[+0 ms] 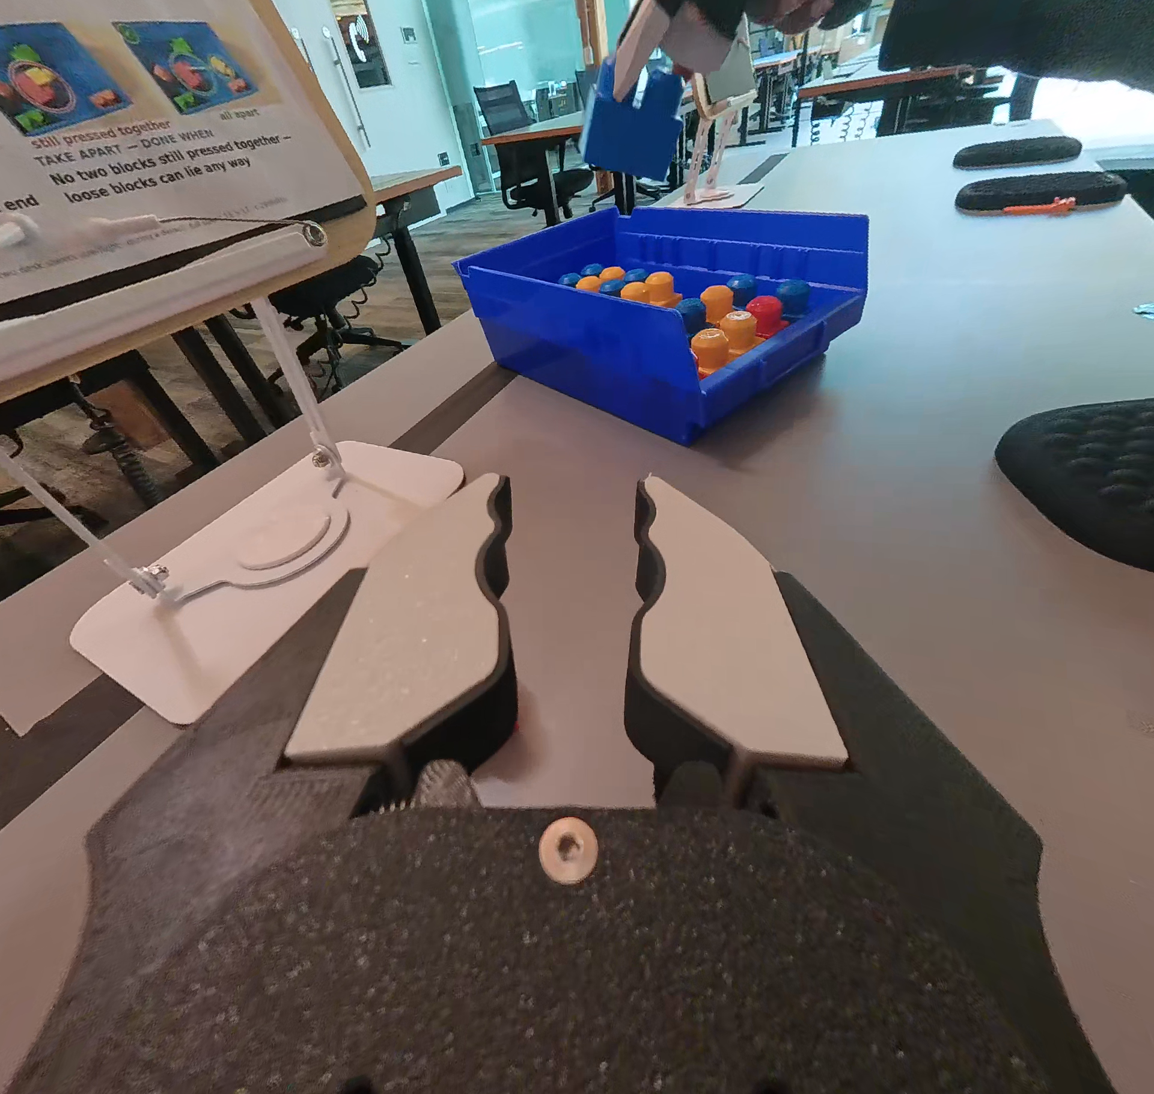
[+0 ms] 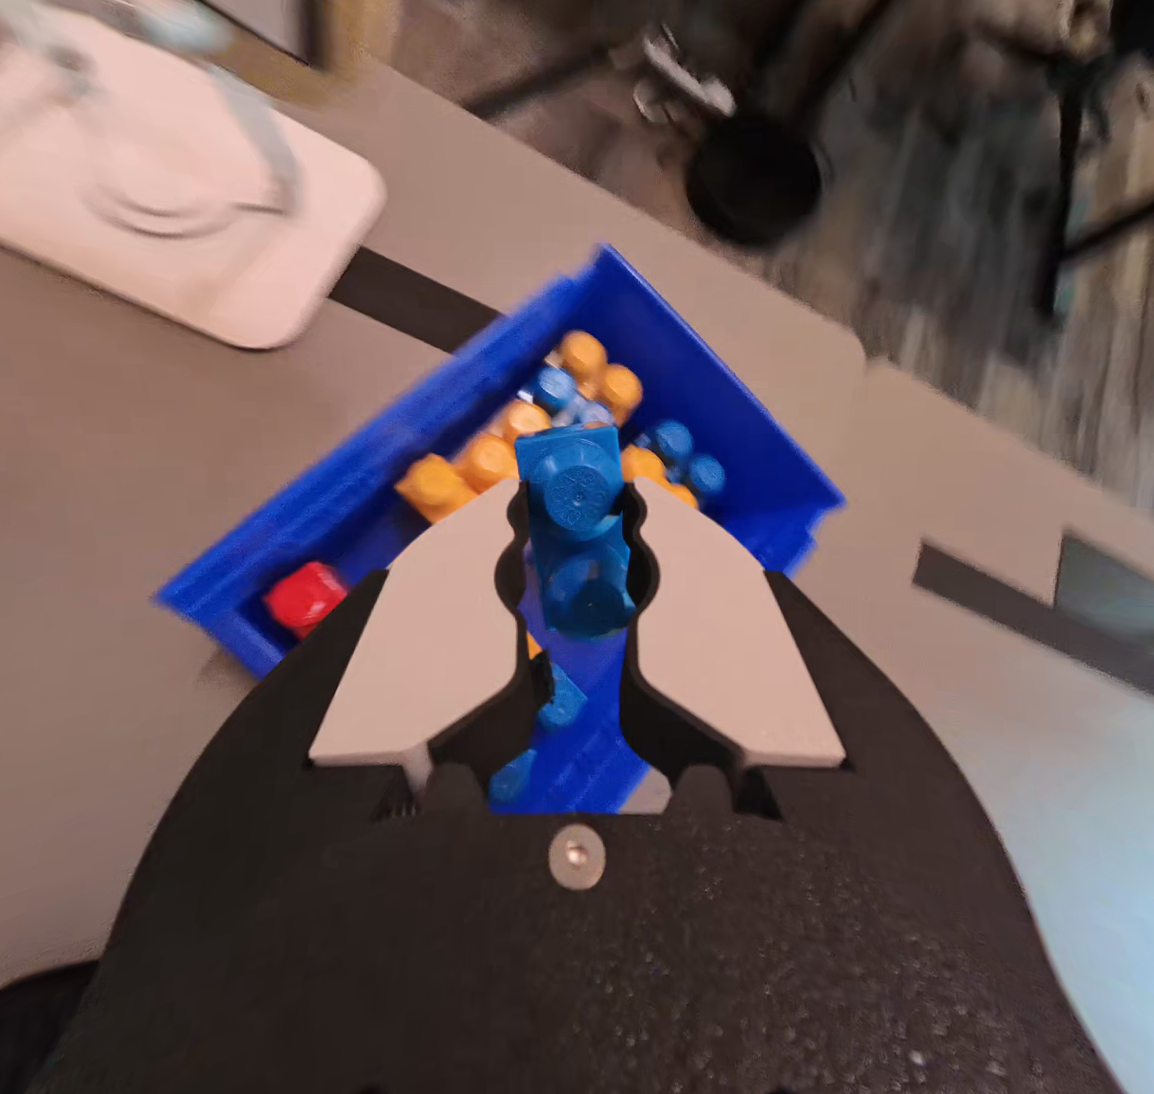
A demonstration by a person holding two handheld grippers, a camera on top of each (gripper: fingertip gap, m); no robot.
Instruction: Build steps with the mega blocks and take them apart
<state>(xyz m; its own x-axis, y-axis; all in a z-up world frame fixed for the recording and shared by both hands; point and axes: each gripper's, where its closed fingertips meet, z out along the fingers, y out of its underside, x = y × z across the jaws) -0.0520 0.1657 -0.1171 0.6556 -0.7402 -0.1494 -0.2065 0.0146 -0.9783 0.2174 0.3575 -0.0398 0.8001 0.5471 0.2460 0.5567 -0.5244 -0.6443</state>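
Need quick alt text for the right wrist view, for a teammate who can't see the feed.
The right gripper is shut on a blue two-stud block, held in the air above a blue bin. The bin sits on a grey table and holds loose orange, blue and red blocks. The picture is motion-blurred.

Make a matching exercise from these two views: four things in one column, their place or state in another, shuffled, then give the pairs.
Things
1. two-stud blue plastic block
2. left gripper
3. open-front blue plastic bin
4. red plastic block

States
A. open, empty, low over the grey table
B. clamped in the right gripper, above the bin
C. lying inside the bin
D. resting on the table, holding loose blocks

Pairs: 1-B, 2-A, 3-D, 4-C
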